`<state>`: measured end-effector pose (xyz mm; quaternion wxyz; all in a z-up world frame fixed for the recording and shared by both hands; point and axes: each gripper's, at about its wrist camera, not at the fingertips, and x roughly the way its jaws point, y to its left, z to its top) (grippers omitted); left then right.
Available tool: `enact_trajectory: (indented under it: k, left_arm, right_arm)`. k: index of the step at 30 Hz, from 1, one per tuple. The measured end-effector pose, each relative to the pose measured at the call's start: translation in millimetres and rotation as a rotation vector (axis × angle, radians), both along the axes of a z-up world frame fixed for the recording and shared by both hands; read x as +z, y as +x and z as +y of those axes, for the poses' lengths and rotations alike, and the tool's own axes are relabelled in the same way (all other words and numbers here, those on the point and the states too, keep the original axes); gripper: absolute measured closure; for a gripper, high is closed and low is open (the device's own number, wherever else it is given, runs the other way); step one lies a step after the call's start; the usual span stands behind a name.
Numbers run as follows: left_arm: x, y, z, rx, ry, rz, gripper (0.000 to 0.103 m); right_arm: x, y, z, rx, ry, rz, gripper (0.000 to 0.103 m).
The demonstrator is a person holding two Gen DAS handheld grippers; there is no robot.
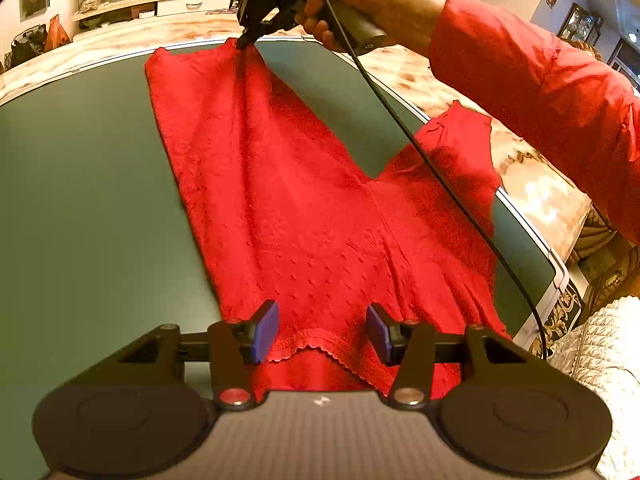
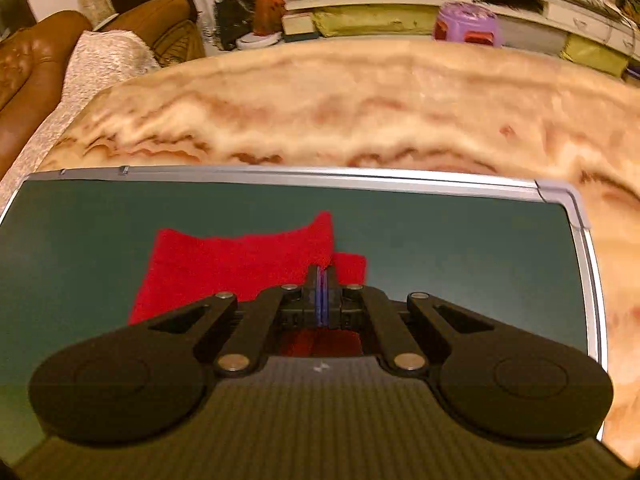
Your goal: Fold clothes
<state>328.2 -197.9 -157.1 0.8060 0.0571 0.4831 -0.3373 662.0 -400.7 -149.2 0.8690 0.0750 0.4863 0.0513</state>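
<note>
Red knit trousers (image 1: pixel 288 208) lie on a dark green board (image 1: pixel 80 184). One leg stretches away to the far edge, while the other leg (image 1: pixel 448 148) angles right toward the board's rim. The waistband (image 1: pixel 316 340) lies between the blue pads (image 1: pixel 266 330) of my left gripper (image 1: pixel 323 320), which stand apart and do not press on it. My right gripper (image 1: pixel 243 43), held by a hand in a red sleeve (image 1: pixel 540 92), is shut on the far leg's hem. In the right wrist view that gripper (image 2: pixel 323 270) has its pads together on the red hem (image 2: pixel 240 264), which peaks up beside it.
The board has a silver frame (image 2: pixel 560 194) and rests on a marble-patterned table (image 2: pixel 360 112). A black cable (image 1: pixel 440 176) runs from the right gripper across the right leg. A brown sofa (image 2: pixel 36 64) and a purple stool (image 2: pixel 468 24) stand beyond the table.
</note>
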Motion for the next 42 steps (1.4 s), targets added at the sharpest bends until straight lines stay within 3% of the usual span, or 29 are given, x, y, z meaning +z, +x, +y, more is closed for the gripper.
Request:
enact_trajectory:
  k: [8, 10, 12, 13, 18, 29, 37, 38, 40, 42]
  left_arm:
    - [2.2, 0.4, -0.4, -0.007, 0.006, -0.002, 0.045]
    - [2.6, 0.5, -0.2, -0.007, 0.005, -0.001, 0.045]
    - [2.8, 1.5, 0.9, -0.005, 0.000, 0.004, 0.045]
    - [2.9, 2.1, 1.8, -0.003, -0.004, 0.008, 0.045]
    - [2.7, 4.0, 5.9, 0.000, -0.022, 0.017, 0.044]
    - [6.6, -5.4, 11.3, 0.009, -0.026, 0.009, 0.044]
    - [8.5, -9.1, 13.5, 0.018, -0.028, 0.006, 0.044]
    - [8.8, -9.6, 13.0, 0.017, -0.027, 0.004, 0.044]
    - [9.6, -10.9, 12.0, 0.014, -0.022, 0.002, 0.044]
    - [10.0, -12.2, 11.3, 0.010, -0.016, -0.002, 0.044]
  right_arm:
    - [-12.8, 0.4, -18.1, -0.084, 0.091, 0.055, 0.098]
    - [-12.3, -2.3, -26.2, -0.100, 0.149, 0.064, 0.080]
    - [-10.8, -9.3, -35.8, -0.105, 0.209, 0.064, 0.070]
    - [-9.7, -14.3, -41.1, -0.104, 0.239, 0.062, 0.069]
    - [-0.3, -53.8, -52.0, 0.000, 0.305, 0.049, 0.069]
    - [-0.9, -167.8, -25.9, 0.317, 0.258, 0.062, 0.069]
    - [4.1, -205.1, 5.2, 0.356, 0.149, 0.141, 0.071]
    - [5.7, -206.0, 8.4, 0.360, 0.139, 0.145, 0.074]
    - [7.0, -207.6, 16.3, 0.380, 0.117, 0.160, 0.096]
    - [9.1, -211.7, 24.2, 0.400, 0.078, 0.152, 0.098]
